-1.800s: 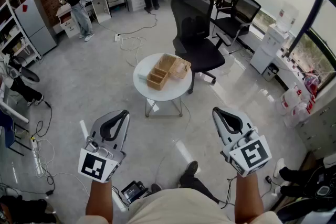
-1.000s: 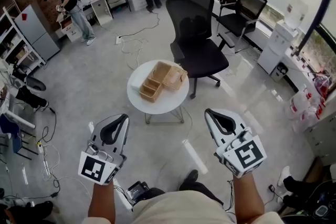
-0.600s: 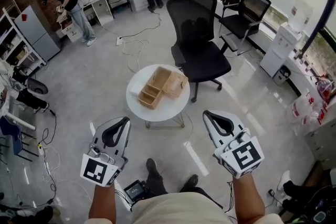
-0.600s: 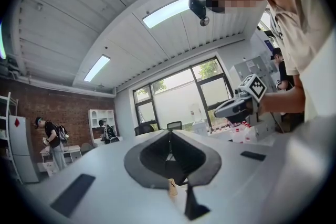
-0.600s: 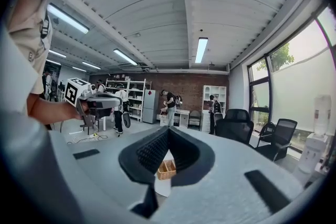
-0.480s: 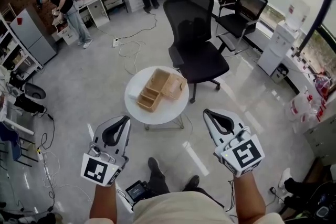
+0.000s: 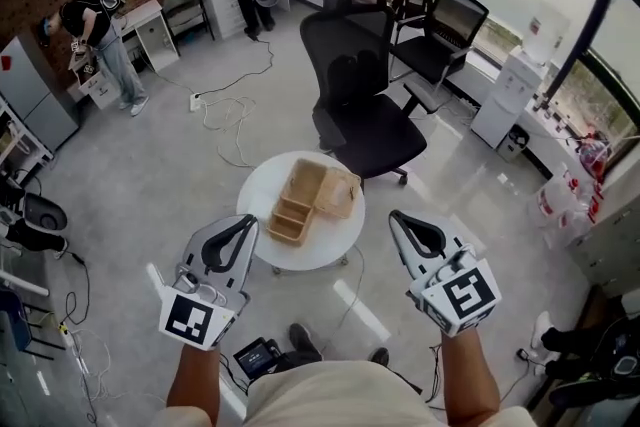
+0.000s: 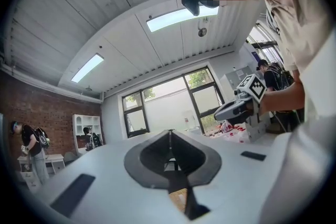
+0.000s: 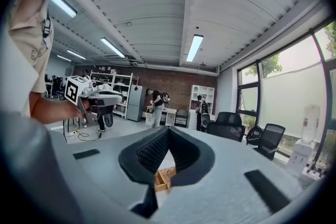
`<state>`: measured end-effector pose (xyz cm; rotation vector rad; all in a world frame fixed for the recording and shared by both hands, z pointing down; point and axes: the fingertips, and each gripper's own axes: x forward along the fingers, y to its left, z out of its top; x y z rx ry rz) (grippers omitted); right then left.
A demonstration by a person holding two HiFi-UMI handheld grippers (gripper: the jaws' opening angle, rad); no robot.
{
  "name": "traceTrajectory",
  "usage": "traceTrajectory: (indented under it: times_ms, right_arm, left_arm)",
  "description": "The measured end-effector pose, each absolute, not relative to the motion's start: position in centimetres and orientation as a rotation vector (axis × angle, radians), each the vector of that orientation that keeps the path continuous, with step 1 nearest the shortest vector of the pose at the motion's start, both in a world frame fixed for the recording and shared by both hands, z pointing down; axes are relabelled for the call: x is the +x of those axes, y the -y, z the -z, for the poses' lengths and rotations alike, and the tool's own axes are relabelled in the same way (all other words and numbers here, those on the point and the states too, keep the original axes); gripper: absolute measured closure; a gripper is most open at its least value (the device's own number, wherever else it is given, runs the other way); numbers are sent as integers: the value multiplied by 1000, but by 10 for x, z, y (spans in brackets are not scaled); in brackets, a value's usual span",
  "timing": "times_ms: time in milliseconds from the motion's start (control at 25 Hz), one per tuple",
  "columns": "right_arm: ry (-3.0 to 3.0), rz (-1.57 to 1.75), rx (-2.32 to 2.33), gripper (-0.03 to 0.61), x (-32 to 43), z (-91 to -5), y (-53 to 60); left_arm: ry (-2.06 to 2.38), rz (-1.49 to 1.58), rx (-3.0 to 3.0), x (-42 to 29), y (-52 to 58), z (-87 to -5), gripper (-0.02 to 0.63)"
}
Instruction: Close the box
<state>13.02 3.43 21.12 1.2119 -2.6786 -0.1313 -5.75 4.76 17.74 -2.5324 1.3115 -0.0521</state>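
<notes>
An open wooden box [image 7: 297,201] with inner compartments sits on a small round white table [image 7: 268,245]. Its lid [image 7: 337,193] lies flung back on the right side. Both grippers hang in the air on the near side of the table, short of the box and touching nothing. My left gripper [image 7: 250,219] is shut and empty, level with the table's near left edge. My right gripper [image 7: 395,217] is shut and empty, just right of the table. The box [image 9: 161,179] peeps through below the closed jaws in the right gripper view.
A black office chair [image 7: 355,95] stands just beyond the table, with two more chairs [image 7: 445,30] by the window. Cables [image 7: 225,115] trail over the floor at the left. Two people [image 7: 95,25] stand at desks far back. A small device [image 7: 258,355] lies by my feet.
The table and box have come nearer to the grippers and now sit between their tips. Both grippers stayed shut and empty.
</notes>
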Motion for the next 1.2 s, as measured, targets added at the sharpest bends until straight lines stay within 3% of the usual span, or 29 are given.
traceTrajectory:
  times_ms: [640,1200]
  right_arm:
    - [2601,84,1275,586,59,-243,52]
    - [2650,-17,1141,586,81,-314,157]
  left_arm:
    - [-1251,-37,-2632,-131,44,-202,600]
    - [-1395,90,-2617,-102,119,-242,600]
